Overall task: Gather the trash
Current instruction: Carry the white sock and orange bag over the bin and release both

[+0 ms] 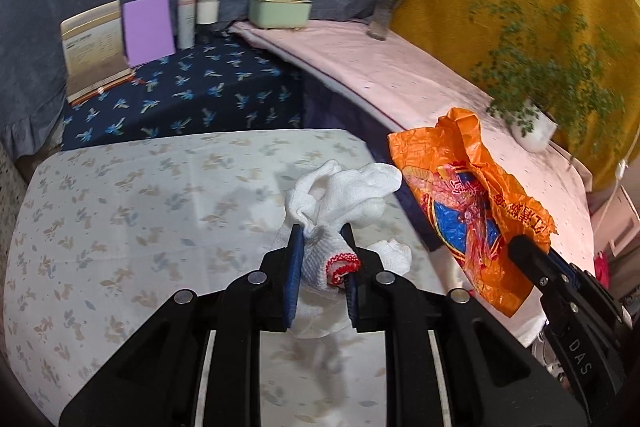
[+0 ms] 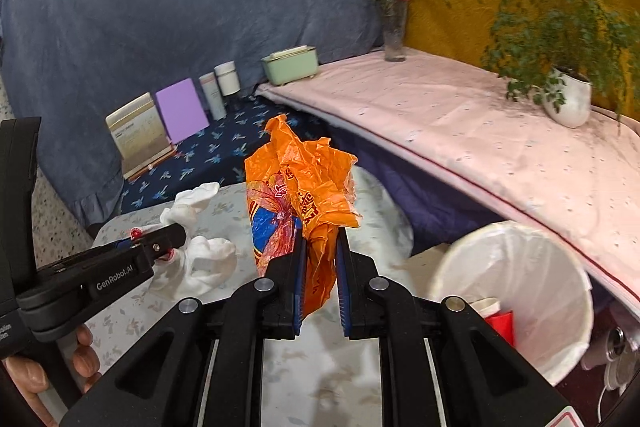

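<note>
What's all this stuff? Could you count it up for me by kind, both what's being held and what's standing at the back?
Held trash: 2, white glove in left gripper, orange bag in right gripper
Bins: 1
Plants: 2, flower vase, potted plant
Cards: 2, beige, purple
Tubs: 2
Green boxes: 1
Total: 10

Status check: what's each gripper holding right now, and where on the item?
Left gripper pinches the white glove near its red-trimmed cuff. Right gripper clamps the orange plastic bag at its bunched lower end.
</note>
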Demonstrator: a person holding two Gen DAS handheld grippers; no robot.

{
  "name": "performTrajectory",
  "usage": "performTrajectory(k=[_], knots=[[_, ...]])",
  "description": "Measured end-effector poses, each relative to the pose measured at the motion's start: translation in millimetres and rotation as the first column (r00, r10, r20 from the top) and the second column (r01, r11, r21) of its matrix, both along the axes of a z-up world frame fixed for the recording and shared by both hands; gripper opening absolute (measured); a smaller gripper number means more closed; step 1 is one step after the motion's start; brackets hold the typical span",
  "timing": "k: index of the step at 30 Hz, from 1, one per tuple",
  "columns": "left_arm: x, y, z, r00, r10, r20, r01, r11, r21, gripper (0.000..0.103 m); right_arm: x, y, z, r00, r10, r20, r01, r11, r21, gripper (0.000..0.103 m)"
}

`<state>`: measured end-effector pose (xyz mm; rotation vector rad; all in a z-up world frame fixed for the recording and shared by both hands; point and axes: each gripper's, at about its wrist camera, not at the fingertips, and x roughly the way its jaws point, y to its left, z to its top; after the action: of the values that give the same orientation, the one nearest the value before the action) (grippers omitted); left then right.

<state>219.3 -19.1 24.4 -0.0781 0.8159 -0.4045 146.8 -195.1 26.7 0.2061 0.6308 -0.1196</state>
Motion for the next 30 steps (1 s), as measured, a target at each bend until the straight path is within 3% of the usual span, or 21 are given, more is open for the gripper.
performTrajectory(k=[14, 30], knots=[[-50, -106, 11, 0.985, -0.17, 0.02, 0.169, 0.985, 0.013, 0.018, -68, -93, 11, 0.983, -0.18, 0.037, 0.179, 0.984, 0.019, 0.013], [-75, -159, 8, 0.969, -0.246, 0.021, 0.245, 0.968, 0.049, 0.018, -103, -143, 2, 0.965, -0.259, 0.037, 0.257, 0.965, 0.05, 0.013]])
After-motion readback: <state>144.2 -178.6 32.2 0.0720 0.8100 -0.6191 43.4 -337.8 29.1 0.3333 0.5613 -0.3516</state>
